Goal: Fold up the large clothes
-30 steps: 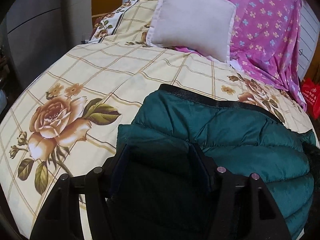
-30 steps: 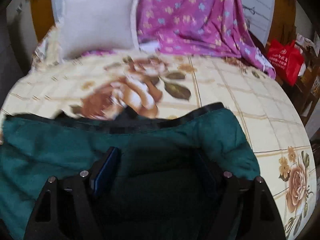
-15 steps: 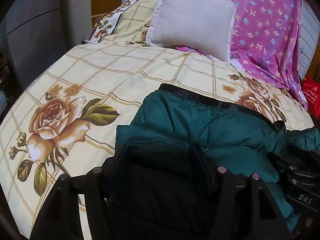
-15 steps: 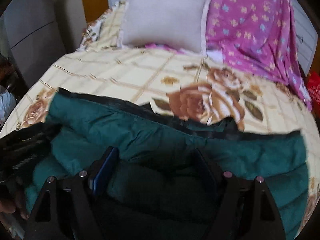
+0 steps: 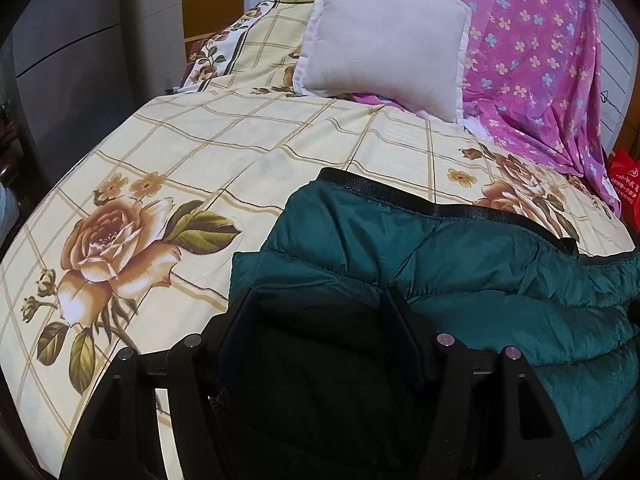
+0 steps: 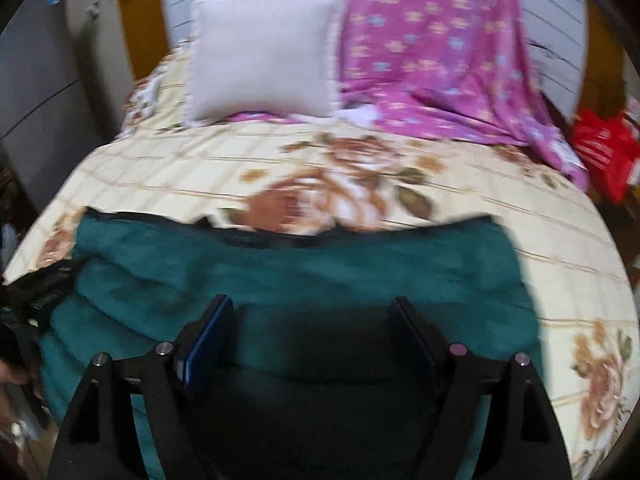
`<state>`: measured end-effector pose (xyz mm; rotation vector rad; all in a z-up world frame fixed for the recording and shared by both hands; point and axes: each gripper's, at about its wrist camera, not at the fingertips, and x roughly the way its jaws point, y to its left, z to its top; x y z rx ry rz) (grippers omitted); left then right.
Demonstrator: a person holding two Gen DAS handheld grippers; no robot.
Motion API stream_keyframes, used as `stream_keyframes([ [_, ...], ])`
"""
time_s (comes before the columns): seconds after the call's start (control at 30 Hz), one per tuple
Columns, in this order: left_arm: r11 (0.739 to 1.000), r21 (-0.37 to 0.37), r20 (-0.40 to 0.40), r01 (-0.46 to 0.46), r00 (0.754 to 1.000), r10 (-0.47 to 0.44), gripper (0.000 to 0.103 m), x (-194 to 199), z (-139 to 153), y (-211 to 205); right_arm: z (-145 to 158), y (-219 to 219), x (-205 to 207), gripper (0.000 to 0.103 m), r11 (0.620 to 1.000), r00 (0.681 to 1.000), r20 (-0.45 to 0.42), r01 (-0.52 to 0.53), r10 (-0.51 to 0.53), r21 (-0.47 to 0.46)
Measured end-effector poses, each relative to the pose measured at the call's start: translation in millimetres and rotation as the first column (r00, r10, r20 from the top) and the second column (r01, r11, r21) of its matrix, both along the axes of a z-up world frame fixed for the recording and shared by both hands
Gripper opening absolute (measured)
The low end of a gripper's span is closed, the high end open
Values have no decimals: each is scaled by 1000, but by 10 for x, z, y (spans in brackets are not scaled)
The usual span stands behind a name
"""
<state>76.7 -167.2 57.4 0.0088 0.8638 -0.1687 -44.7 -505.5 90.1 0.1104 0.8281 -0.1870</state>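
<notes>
A teal quilted jacket (image 5: 460,264) is seen spread crosswise on the near end of the floral bedspread (image 5: 240,152); the left gripper (image 5: 320,312) and right gripper (image 6: 312,316) (jaws parted, nothing visibly clamped) are poised over its near edge.

The jacket (image 5: 460,264) lies on the bed (image 5: 224,160), with the pillow (image 5: 384,36) behind it, against the draped cloth (image 5: 532,60).
</notes>
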Motion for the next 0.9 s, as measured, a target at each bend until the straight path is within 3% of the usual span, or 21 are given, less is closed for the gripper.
stream_keyframes([
  [0.17, 1000, 14, 7, -4, 1000, 4, 49, 22, -8, -28, -217, -376, -11, 83, 994, 998, -3, 66, -66, 82],
  [0.33, 1000, 8, 20, -13, 1000, 13, 50, 31, -37, -28, -409, -302, 111, 87, 997, 998, 4, 69, -69, 22],
  [0.5, 1000, -11, 18, -10, 1000, 10, 51, 29, -41, -4, -354, -312, 50, 87, 997, 998, 8, 62, -62, 48],
  [0.63, 996, -94, 5, 3, 1000, -2, 51, -10, 19, 140, -161, -376, -241, 88, 991, 996, 61, 59, -67, 124],
  [0.73, 980, -201, -21, 11, 1000, -16, 51, -86, 116, 333, -68, -462, -449, 89, 986, 995, 71, 59, -70, 154],
  [0.9, 949, -312, -50, 49, 996, -68, 51, -258, 205, 622, -36, -648, -709, 99, 980, 993, 58, 89, -101, 176],
])
